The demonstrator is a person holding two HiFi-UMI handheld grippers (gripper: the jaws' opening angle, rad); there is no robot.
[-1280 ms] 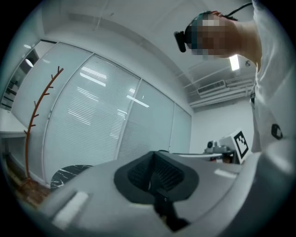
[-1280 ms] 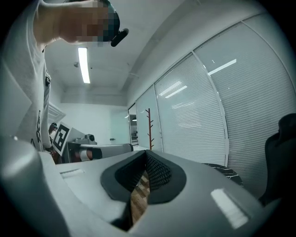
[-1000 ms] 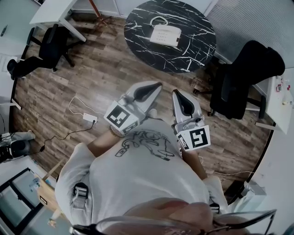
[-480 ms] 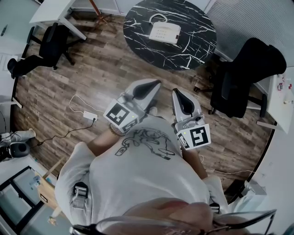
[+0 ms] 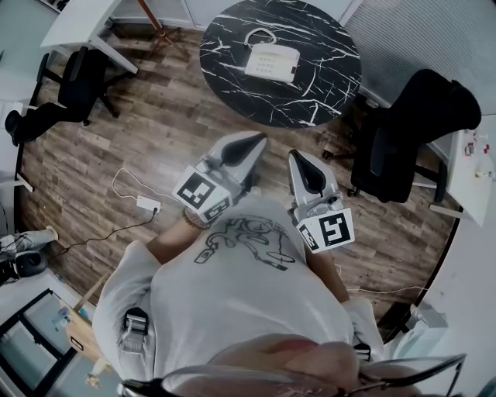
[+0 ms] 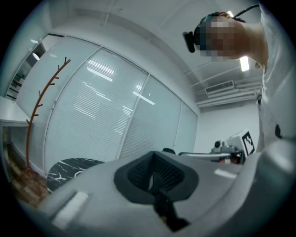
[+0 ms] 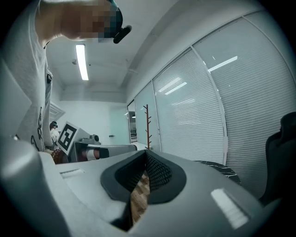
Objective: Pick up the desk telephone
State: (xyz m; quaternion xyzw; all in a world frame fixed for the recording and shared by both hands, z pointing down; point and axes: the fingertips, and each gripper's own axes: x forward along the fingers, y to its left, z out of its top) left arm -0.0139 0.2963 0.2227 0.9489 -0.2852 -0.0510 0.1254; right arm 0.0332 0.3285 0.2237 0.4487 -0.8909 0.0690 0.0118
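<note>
desk telephone on table, well ahead | left tool, right tool pressed together, empty

A round black table with white veining is standing on a wood-plank floor. A white desk telephone is lying on it, toward the far side, its cord looping just behind it. Two black office chairs are standing on the floor: one just right of the table, the other well to the left by a white desk. A white power strip is lying on the planks, a thin cable trailing from it. On a white counter at the right edge, some small items, possibly bottles, are sitting.
</note>
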